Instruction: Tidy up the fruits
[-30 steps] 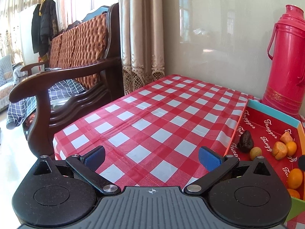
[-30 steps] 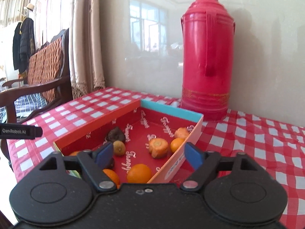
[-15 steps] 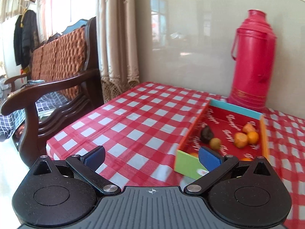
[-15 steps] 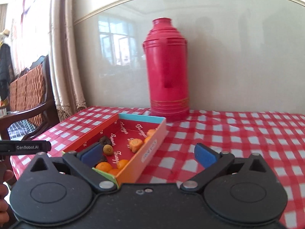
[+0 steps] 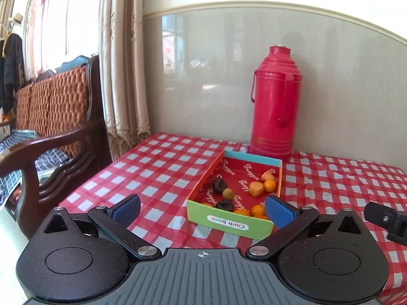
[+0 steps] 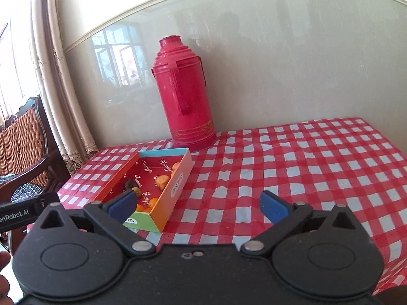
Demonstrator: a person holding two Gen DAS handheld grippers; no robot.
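Fruit box (image 5: 232, 222) sits near bench (image 6: 305, 157) front-left edge, flask (image 5: 273, 101) behind. Wide bare checked cloth right. Left tool (image 5: 202, 209), right tool (image 6: 197, 206) both spread, empty, right just widened. Near fruits hidden behind box wall.

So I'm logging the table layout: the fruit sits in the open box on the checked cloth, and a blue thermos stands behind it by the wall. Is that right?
Not quite: the thermos is red, not blue, as the left wrist view shows. The rest holds: the fruit sits in the open box on the checked cloth, with the thermos behind it by the wall.
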